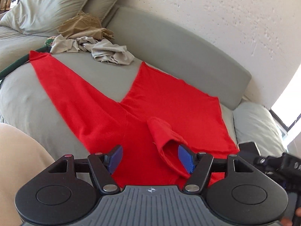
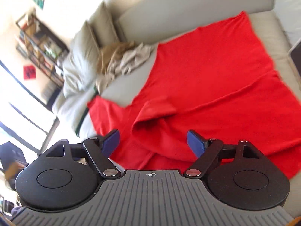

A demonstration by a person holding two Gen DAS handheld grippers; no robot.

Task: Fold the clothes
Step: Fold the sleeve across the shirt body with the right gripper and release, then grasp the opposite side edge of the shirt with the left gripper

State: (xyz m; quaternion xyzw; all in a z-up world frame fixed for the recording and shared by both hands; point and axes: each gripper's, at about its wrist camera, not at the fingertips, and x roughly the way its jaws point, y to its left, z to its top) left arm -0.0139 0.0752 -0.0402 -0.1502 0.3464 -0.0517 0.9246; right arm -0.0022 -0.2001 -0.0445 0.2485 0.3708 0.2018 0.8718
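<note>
On the grey sofa (image 1: 169,43) a red garment (image 1: 105,98) lies spread flat. Left claw (image 1: 150,157) stands apart over a raised fold, gripping nothing. Right claw (image 2: 153,143) stands wide apart above the cloth, empty.

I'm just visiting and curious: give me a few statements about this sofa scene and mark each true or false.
1. The red garment lies spread on the sofa. True.
2. The right gripper is clamped on the red cloth. False: its fingers stand apart, pressing nothing.
3. A crumpled pile of beige clothes sits beyond the red garment, near the pillows. True.
4. The red garment is already folded into a neat square. False: it is spread out, with only a small flap turned over.
5. The left gripper is shut. False: its fingers are apart.
</note>
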